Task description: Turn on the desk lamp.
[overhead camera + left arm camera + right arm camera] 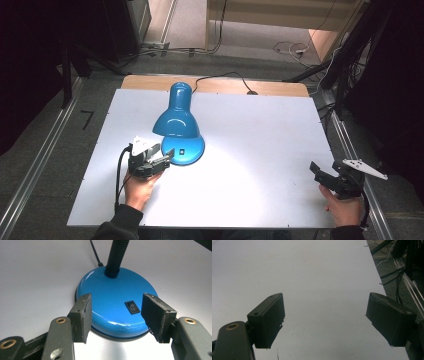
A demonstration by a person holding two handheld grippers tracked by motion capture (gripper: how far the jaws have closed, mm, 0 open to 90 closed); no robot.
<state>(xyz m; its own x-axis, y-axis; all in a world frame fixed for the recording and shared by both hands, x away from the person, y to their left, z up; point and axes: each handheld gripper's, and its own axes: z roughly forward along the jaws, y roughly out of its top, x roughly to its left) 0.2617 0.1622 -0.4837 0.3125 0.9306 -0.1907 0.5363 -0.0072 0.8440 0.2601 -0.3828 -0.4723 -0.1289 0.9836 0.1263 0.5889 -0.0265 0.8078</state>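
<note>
Desk lamp [178, 127], blue, lit, standing at 11 o'clock of table [260, 150] centre; rocker switch [132, 307] on its base. Left gripper [162, 159]: jaws spread, nothing pinched, at the base's 8 o'clock edge. Right gripper [316, 170]: jaws spread, idle at 4 o'clock; for further switch work, use 1 pad tip, squarely.

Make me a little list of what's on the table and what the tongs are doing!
lamp: blue lamp on the white table, lit, shade tipped down
switch: black switch on the lamp's base
cord: black cord runs off the far edge
left tongs: left tongs open, either side of the base's near edge, not pressing
right tongs: right tongs open over bare table
</note>
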